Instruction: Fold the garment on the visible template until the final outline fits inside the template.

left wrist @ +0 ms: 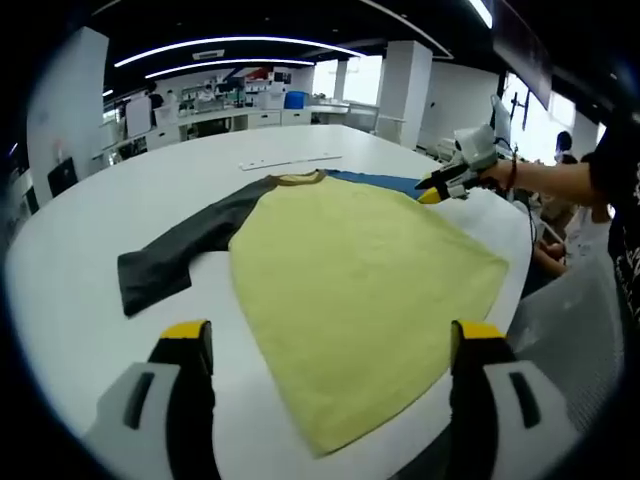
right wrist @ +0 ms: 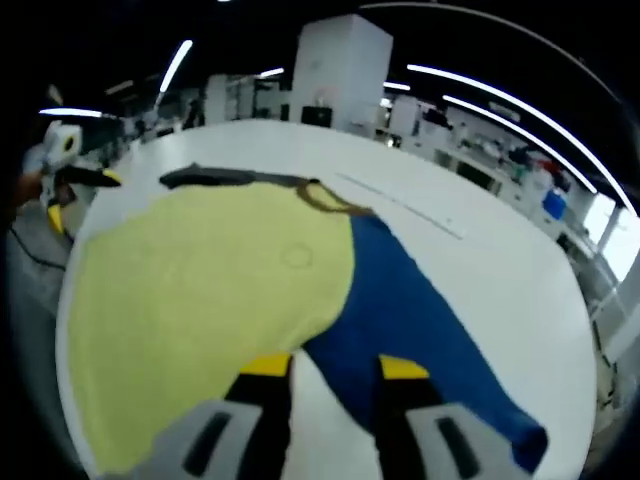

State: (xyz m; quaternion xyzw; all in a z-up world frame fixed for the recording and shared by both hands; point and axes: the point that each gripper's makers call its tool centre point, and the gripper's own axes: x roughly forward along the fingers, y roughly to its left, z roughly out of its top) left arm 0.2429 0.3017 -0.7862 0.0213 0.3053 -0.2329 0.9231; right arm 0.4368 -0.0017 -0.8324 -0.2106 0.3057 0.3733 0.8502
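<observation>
Shirt (left wrist: 360, 290) spread flat on white round desk (left wrist: 120, 200), yellow body up, grey sleeve (left wrist: 170, 255) stretched out to one side, blue sleeve (right wrist: 410, 320) to the other. Left tongs (left wrist: 330, 345) wide apart above the hem, holding nothing. Right tongs (right wrist: 335, 368) narrowly parted at the blue sleeve's underarm edge; grip on cloth possibly begun, cannot tell.

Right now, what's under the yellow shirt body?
The yellow body lies flat on the white table, which shows around it. A grey sleeve and a blue sleeve stick out. Whatever lies beneath the cloth, template included, is covered.
</observation>
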